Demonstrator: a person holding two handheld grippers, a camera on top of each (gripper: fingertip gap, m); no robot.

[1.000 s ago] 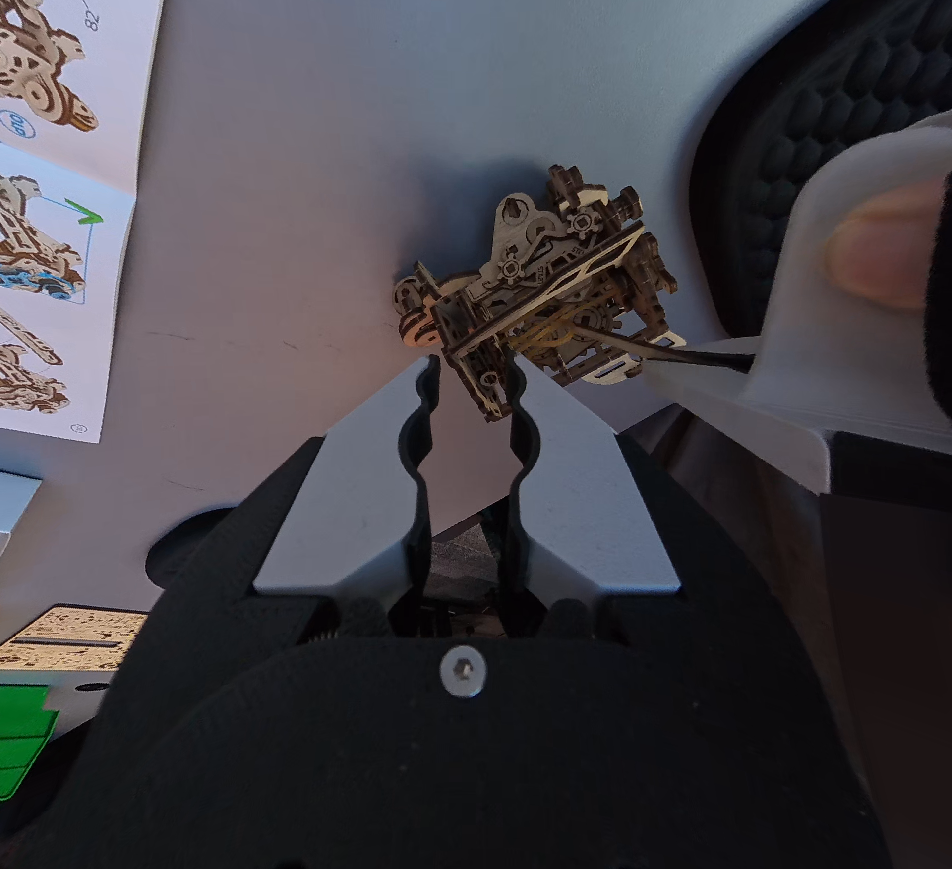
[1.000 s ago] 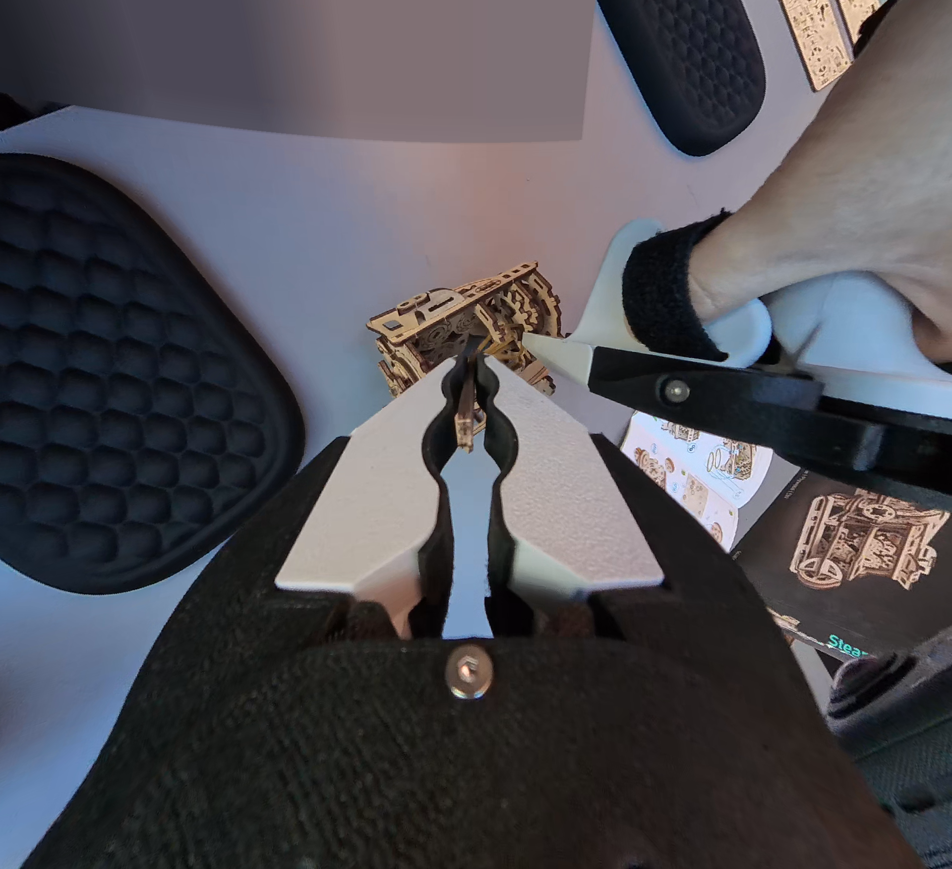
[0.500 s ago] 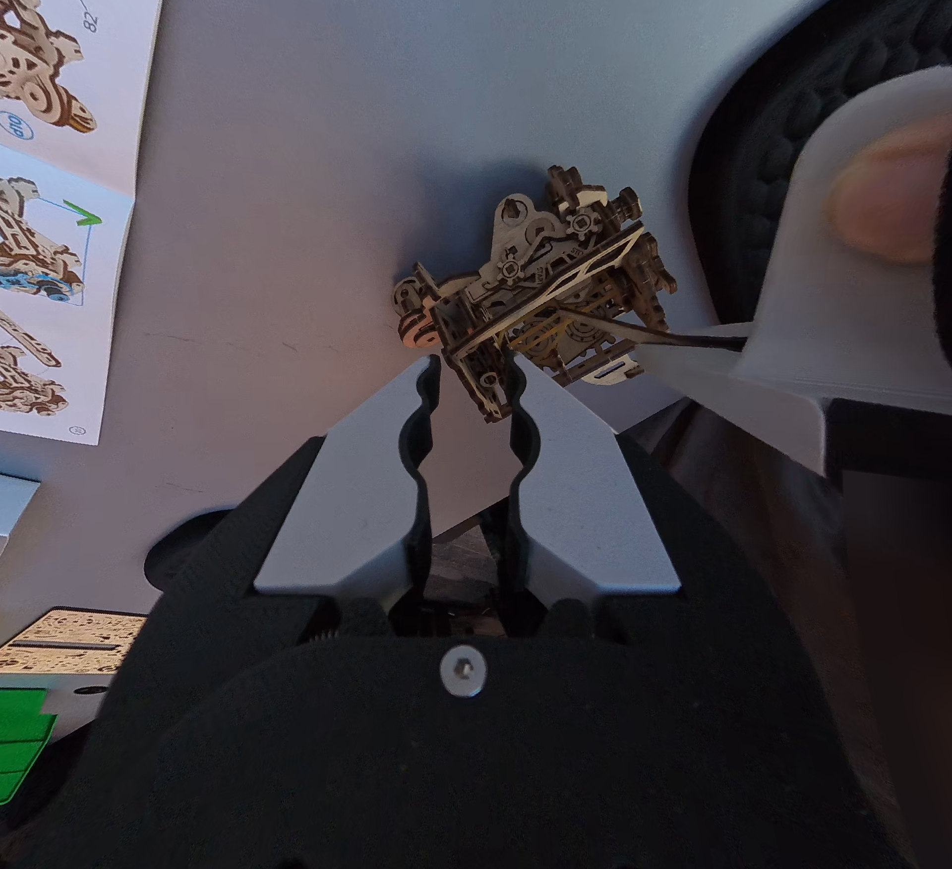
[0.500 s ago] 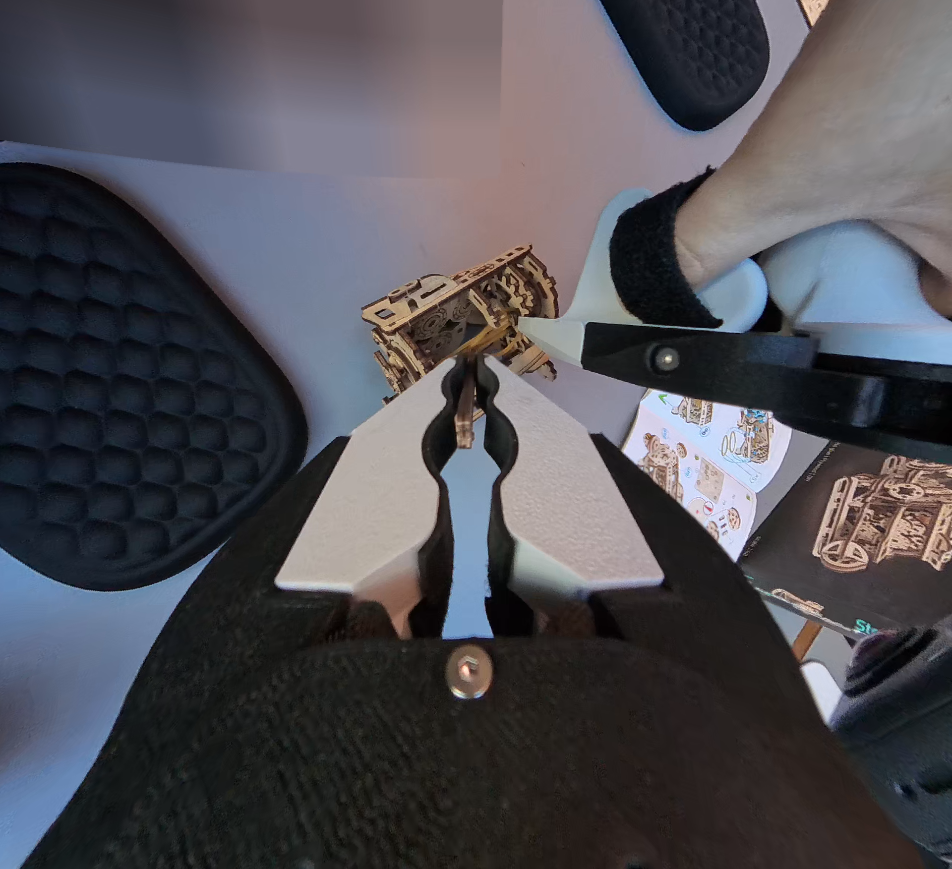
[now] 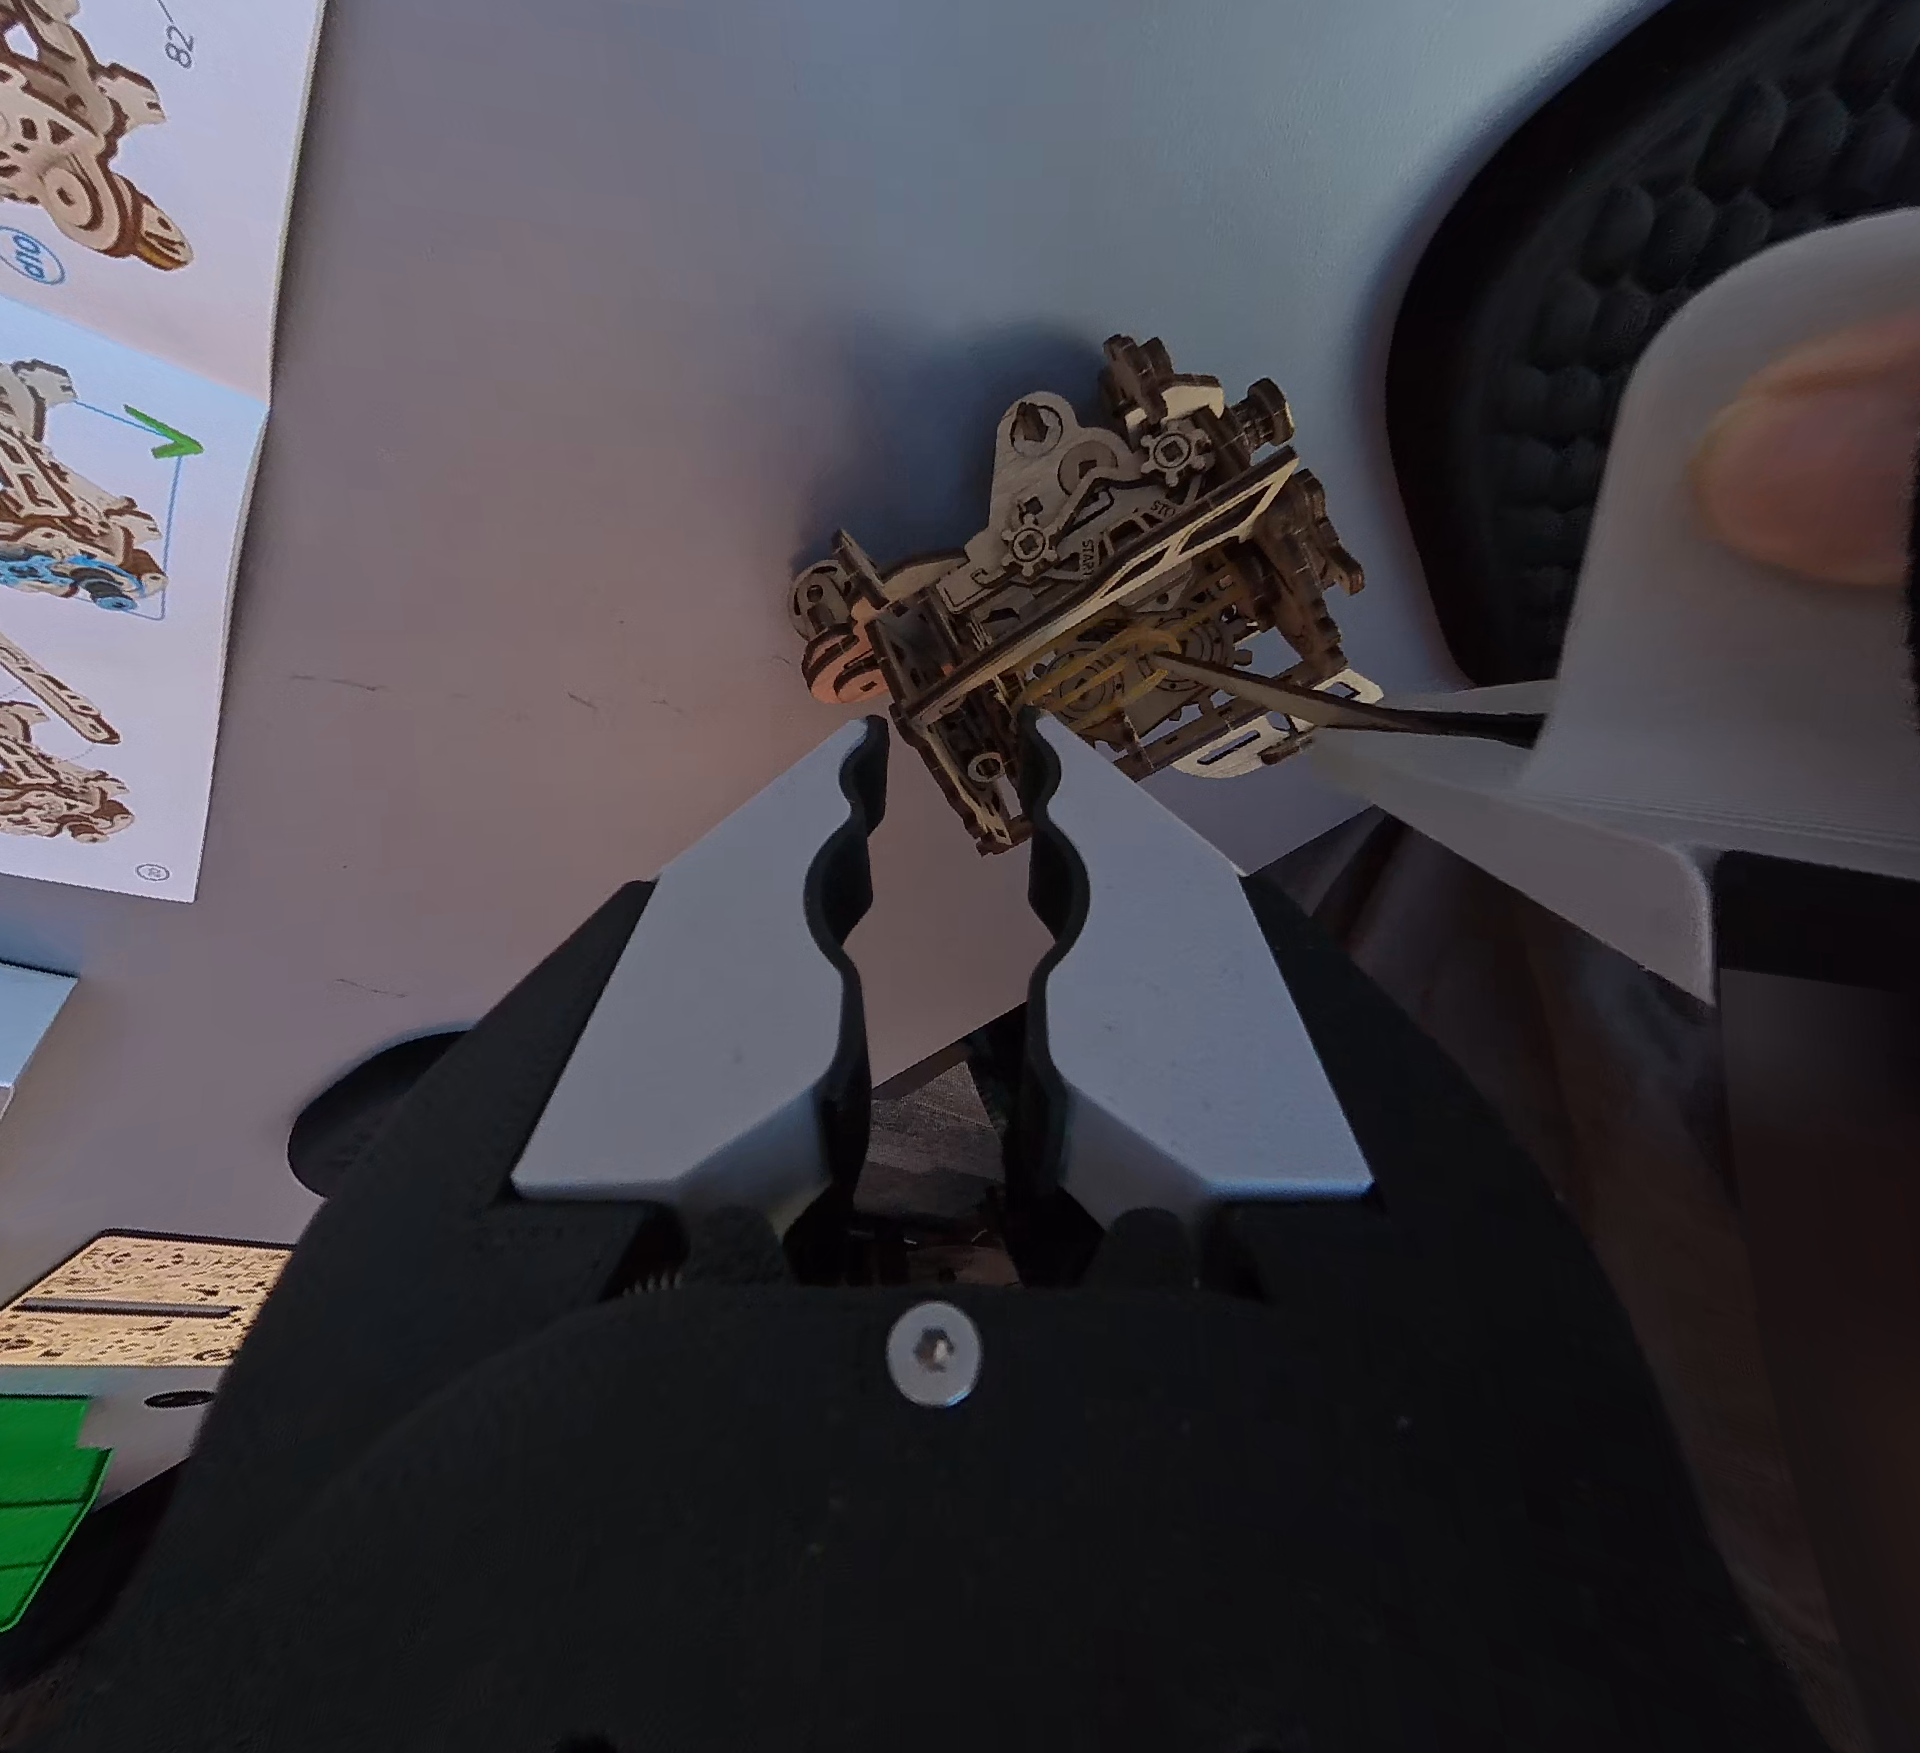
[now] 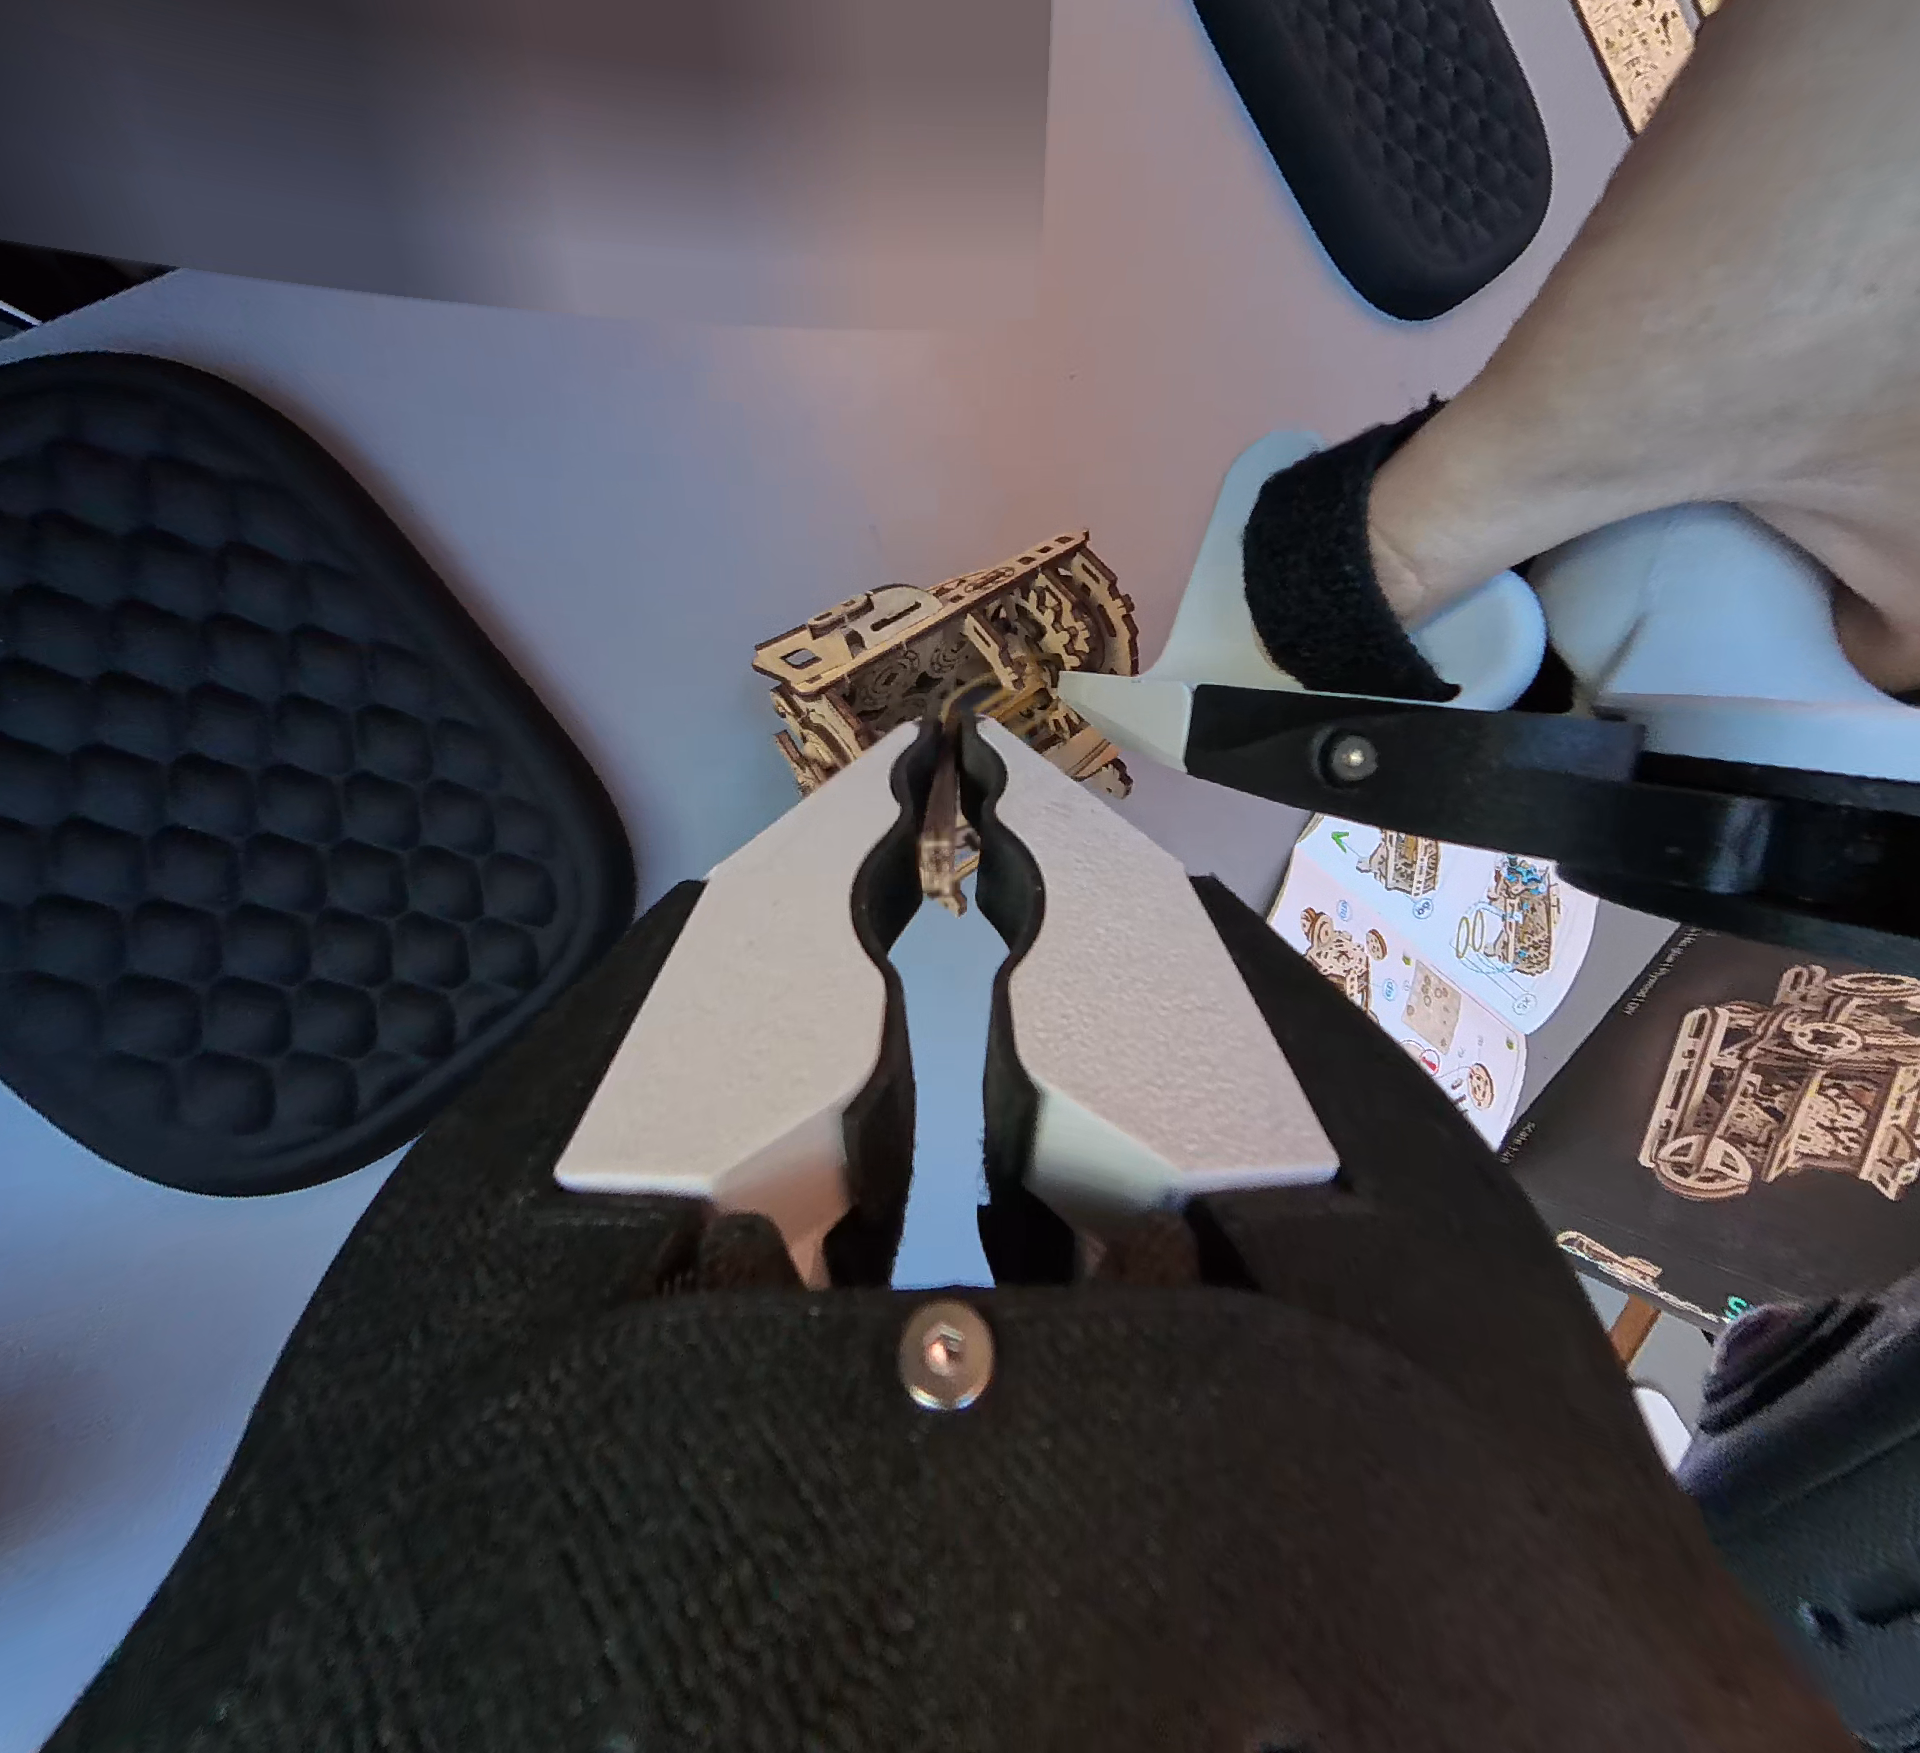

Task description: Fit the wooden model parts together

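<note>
The wooden model point(image 5: 1081, 591), a small gear-filled frame, sits just over the grey table point(image 5: 727, 249). My left gripper point(image 5: 956, 737) is shut on the model's lower frame end, with both pads against it. In the right wrist view the left gripper's white fingertip point(image 6: 1127, 706) rests against the model point(image 6: 935, 654). My right gripper point(image 6: 951, 727) is shut on a thin flat wooden strip point(image 6: 940, 830). In the left wrist view this strip point(image 5: 1351, 711) reaches into the model beside the yellow rubber bands point(image 5: 1101, 675).
Black honeycomb pads lie to the left point(image 6: 260, 768) and at the back right point(image 6: 1371, 72). An instruction booklet point(image 5: 125, 353) lies at the left, with a wooden parts sheet point(image 5: 135, 1298) near it. A black box point(image 6: 1766, 1111) is at the right. A person's hand point(image 6: 1662, 353) holds the left gripper. The grippers' ends are close to 7 centimeters from one another.
The right gripper has shifted slightly while the strip's tip stays inside the model by the rubber bands. The left gripper's hold on the model is unchanged.
</note>
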